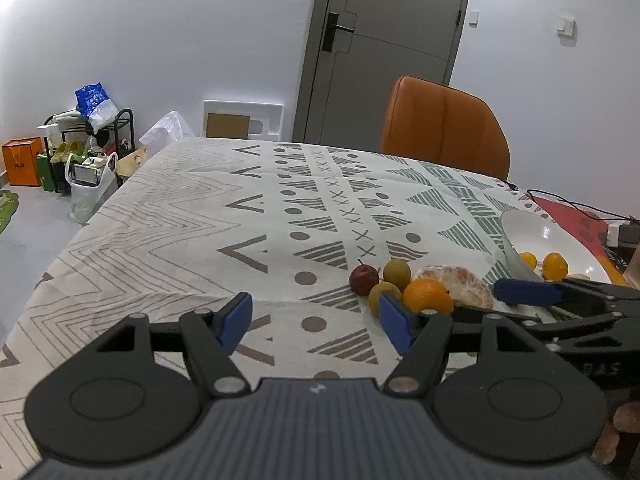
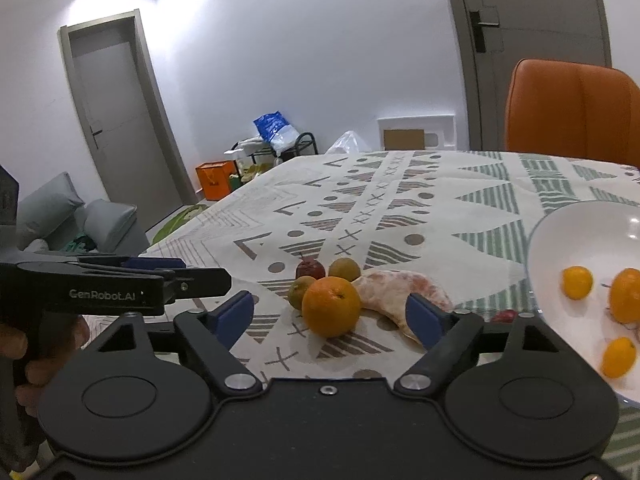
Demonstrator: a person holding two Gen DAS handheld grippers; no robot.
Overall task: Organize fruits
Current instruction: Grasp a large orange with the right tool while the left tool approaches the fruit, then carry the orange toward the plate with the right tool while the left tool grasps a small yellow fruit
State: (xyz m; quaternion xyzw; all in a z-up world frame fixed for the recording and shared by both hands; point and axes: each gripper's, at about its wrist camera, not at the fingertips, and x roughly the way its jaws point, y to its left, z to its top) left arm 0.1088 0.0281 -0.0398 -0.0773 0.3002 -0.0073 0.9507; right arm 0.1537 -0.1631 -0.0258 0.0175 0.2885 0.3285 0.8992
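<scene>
The right tongs (image 2: 330, 318) stand open astride the orange (image 2: 331, 306), apparently to lift it from the surface (image 2: 400, 200) into the white bowl (image 2: 560, 224) alongside, while the left tongs (image 1: 316, 324) wait open and empty nearby.

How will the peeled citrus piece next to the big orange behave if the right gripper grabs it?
The peeled citrus piece shows bare membrane with no rind, so it is probably soft and may squash or tear under the pads. Its curved crescent shape lies flat on the tablecloth, so it is unlikely to roll. It touches the orange, which could roll if nudged.
</scene>
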